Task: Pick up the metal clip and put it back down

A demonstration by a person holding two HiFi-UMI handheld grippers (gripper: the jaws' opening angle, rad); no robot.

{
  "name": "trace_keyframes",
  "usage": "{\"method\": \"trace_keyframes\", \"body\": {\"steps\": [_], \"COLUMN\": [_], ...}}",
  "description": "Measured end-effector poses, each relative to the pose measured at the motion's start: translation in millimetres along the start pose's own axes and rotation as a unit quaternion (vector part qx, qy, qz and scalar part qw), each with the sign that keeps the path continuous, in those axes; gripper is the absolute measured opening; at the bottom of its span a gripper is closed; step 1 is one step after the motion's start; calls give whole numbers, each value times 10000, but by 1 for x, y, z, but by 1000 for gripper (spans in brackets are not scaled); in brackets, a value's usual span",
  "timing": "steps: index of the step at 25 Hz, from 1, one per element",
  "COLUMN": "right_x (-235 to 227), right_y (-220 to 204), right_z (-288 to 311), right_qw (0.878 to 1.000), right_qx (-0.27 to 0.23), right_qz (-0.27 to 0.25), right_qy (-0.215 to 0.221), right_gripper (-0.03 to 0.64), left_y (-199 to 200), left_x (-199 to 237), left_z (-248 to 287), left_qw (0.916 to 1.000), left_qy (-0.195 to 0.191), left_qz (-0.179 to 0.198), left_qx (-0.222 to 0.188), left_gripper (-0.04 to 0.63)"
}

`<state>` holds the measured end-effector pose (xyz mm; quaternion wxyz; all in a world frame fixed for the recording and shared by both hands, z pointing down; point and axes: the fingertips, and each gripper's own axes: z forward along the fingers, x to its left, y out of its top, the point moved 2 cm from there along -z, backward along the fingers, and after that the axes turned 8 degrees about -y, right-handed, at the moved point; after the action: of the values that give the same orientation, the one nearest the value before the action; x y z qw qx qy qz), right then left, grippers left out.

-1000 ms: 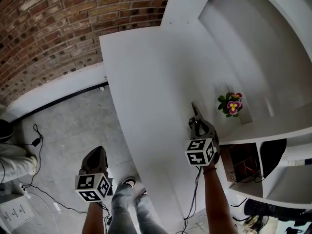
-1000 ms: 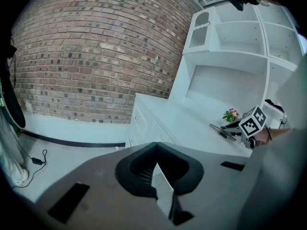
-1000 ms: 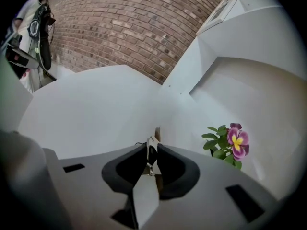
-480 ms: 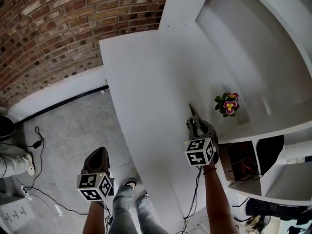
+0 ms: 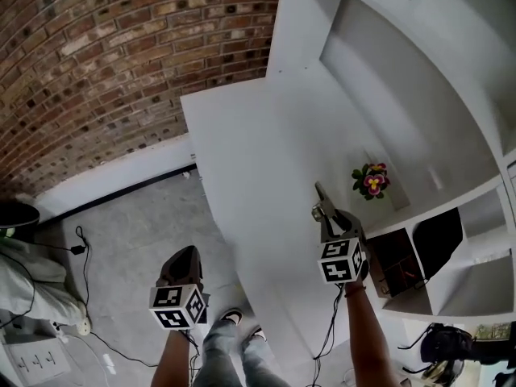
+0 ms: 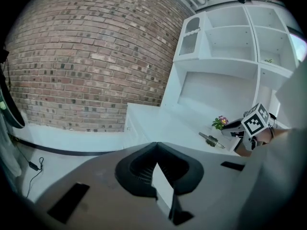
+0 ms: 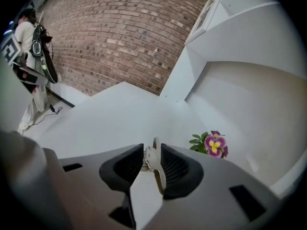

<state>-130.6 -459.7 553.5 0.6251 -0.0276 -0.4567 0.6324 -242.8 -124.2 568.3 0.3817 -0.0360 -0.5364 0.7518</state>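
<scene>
Right claw [image 7: 152, 152] pinches the metal clip [image 7: 156, 169] over white desk [image 5: 258, 160] near flower [image 5: 369, 180]; left claw [image 6: 156, 145] pressed together.

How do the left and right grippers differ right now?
The right gripper is shut on the metal clip, while the left gripper is shut on nothing. The right gripper is over the white desk, near the flower; the left gripper hangs over the grey floor beside that desk. Both have their jaws together, and both carry a marker cube.
</scene>
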Motion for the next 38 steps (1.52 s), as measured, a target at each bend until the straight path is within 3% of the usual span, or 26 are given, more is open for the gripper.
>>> {"method": "trace_keyframes", "body": {"steps": [8, 14, 21, 27, 32, 38], "right_x": [-23, -46, -84, -98, -99, -84], "right_y": [21, 27, 9, -23, -62, -81], "right_z": [-68, -135, -222, -279, -310, -324], "right_qw": [9969, 9849, 9576, 9246, 8929, 8865], "right_qx": [-398, -758, -1151, -1433, -1538, -1480], "right_qz": [666, 1517, 2497, 3338, 4024, 4101], "right_qy": [-149, -351, -863, -1148, -1308, -1549], "right_gripper": [102, 70, 12, 0, 0, 1], "left_y": [42, 71, 101, 111, 103, 97], "left_x": [-30, -73, -142, -186, -199, -207], "left_z": [-22, -36, -51, -62, -64, -65], "left_qw": [9993, 9963, 9870, 9763, 9747, 9725], "left_qy": [-154, -505, -1141, -1592, -1685, -1770], "left_qz": [84, 392, 664, 1031, 1150, 1283], "left_qx": [-320, -571, -913, -1038, -916, -805], "left_gripper": [11, 11, 11, 11, 11, 11]}}
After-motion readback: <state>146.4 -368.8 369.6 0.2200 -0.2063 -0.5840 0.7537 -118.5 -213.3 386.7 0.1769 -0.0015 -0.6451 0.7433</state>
